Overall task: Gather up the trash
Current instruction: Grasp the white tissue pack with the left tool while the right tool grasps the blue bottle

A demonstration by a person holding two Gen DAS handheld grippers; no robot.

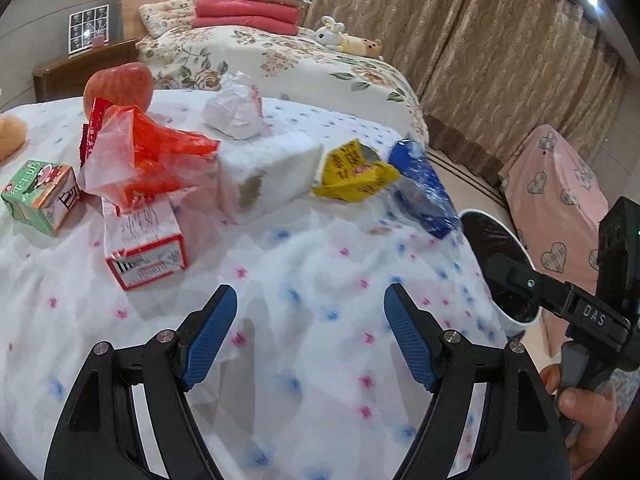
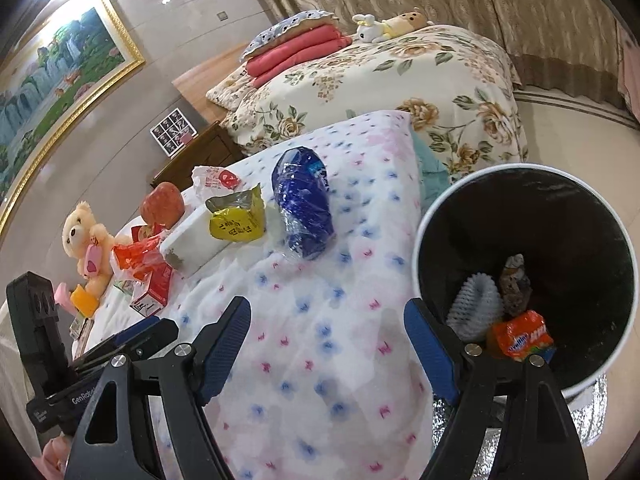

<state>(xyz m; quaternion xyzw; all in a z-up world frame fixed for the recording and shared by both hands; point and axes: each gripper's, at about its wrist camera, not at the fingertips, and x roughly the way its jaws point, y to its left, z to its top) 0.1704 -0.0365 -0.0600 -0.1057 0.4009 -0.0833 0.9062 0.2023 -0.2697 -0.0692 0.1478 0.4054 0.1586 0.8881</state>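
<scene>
Trash lies on a table under a white flowered cloth [image 1: 304,264]: a blue plastic wrapper [image 1: 424,188] [image 2: 304,208], a yellow packet [image 1: 354,172] [image 2: 238,216], a red and clear plastic bag [image 1: 148,156], a red-white carton [image 1: 140,244], a green carton [image 1: 38,196] and crumpled white paper [image 1: 236,108]. My left gripper [image 1: 310,332] is open and empty above the cloth. My right gripper [image 2: 326,352] is open and empty, at the table's edge beside a white bin [image 2: 520,264] [image 1: 496,260] holding an orange packet [image 2: 520,334] and other trash.
A white box [image 1: 268,176] [image 2: 196,240], an apple [image 1: 118,84] [image 2: 162,204] and a teddy bear [image 2: 86,244] also sit on the table. A bed with a floral cover [image 2: 400,80] stands behind. A pink heart-patterned cover [image 1: 560,200] is right of the bin.
</scene>
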